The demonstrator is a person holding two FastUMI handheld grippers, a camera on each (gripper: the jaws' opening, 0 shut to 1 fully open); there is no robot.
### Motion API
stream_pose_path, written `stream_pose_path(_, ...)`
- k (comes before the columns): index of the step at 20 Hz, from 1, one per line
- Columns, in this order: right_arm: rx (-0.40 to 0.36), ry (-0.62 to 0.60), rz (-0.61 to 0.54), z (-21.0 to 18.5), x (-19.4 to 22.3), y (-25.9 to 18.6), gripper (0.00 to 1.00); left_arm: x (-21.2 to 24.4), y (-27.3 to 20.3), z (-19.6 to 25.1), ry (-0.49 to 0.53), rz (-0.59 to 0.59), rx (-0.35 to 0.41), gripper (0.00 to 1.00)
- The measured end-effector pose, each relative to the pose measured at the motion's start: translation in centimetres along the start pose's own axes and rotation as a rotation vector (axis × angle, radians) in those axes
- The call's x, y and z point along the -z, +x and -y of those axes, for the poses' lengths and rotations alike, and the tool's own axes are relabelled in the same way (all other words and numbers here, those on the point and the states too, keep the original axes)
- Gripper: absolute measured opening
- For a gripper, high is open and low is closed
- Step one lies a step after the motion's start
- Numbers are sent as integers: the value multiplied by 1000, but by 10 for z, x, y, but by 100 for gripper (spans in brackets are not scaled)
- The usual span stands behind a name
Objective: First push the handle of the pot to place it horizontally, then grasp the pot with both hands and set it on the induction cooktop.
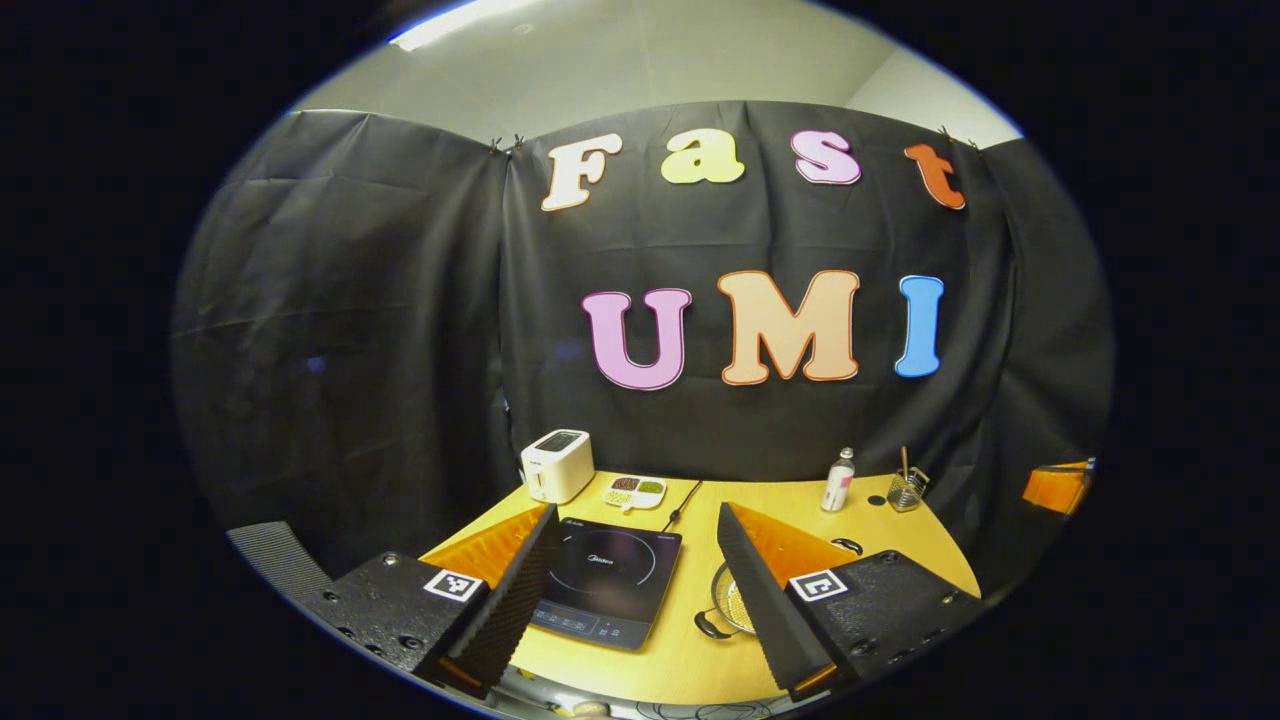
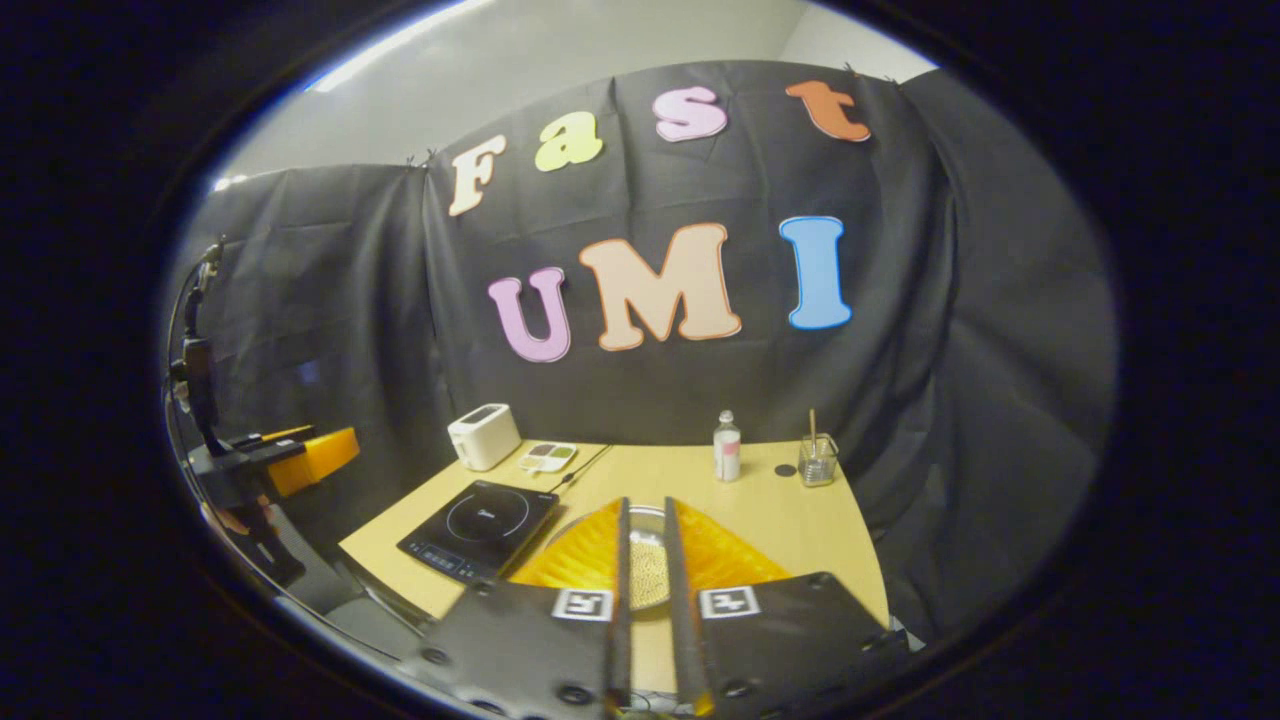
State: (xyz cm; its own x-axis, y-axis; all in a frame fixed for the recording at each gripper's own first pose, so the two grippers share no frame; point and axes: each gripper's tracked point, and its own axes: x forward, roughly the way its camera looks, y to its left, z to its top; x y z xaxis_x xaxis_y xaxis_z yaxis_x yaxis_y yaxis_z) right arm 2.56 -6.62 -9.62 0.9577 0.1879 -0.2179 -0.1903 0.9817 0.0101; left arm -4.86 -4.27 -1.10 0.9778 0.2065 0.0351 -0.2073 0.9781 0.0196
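In the left gripper view, the pot (image 1: 733, 603) sat low and right of centre, mostly hidden behind the right finger of the left gripper (image 1: 635, 575), whose fingers stood wide apart. Its dark loop handle (image 1: 711, 625) curled toward the lower edge. The flat black induction cooktop (image 1: 606, 583) lay between the fingers, just left of the pot.

In the right gripper view, the right gripper (image 2: 645, 575) showed a narrow gap, the pot's pale grainy contents (image 2: 646, 570) visible through it. The cooktop (image 2: 480, 528) sat lower left on the yellow wooden table (image 2: 790, 530), with bare tabletop toward the right edge.
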Motion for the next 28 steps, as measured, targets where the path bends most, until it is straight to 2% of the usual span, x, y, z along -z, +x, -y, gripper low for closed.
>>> stream_pose_path(1,-6,-6,-19,-1,4,6,0,2,3,-3,-4,-5,-5,96)
stream_pose_path(4,-7,-20,-49,-1,13,20,13,6,12,-11,-17,-19,-16,92)
stream_pose_path(6,0,-23,-74,-1,19,28,0,10,21,-18,-29,-32,-24,92)
stream_pose_path(8,12,-22,-100,-1,25,36,4,12,31,-25,-41,-44,-26,92)
stream_pose_path(9,18,-17,-114,-2,29,40,0,15,37,-30,-43,-50,-27,92)
stream_pose_path(10,24,-8,-130,-4,35,44,13,17,42,-36,-42,-55,-27,92)
stream_pose_path(11,31,4,-144,-6,39,48,4,18,48,-41,-39,-60,-28,92)
stream_pose_path(12,40,16,-157,-9,42,53,4,18,55,-47,-36,-65,-27,96)
stream_pose_path(16,86,20,-208,-16,54,81,4,19,82,-63,-33,-75,-7,96)
stream_pose_path(18,122,20,-230,-17,63,95,0,20,97,-68,-29,-73,17,95)
stream_pose_path(19,137,19,-248,-17,70,101,3,20,105,-71,-25,-69,32,96)
stream_pose_path(20,154,15,-274,-18,83,104,0,18,114,-73,-21,-61,46,96)
stream_pose_path(21,167,14,-307,-20,96,108,0,18,122,-75,-18,-59,59,92)
stream_pose_path(22,178,17,-343,-22,110,111,0,17,130,-76,-14,-54,74,95)
stream_pose_path(23,192,24,-380,-24,123,113,0,18,137,-77,-8,-50,90,93)
stream_pose_path(25,207,56,-466,-32,153,115,4,20,152,-81,5,-47,115,95)
stream_pose_path(26,218,82,-509,-38,167,115,0,21,158,-82,8,-50,125,93)
stream_pose_path(28,234,123,-579,-49,191,118,4,26,169,-85,9,-60,143,96)
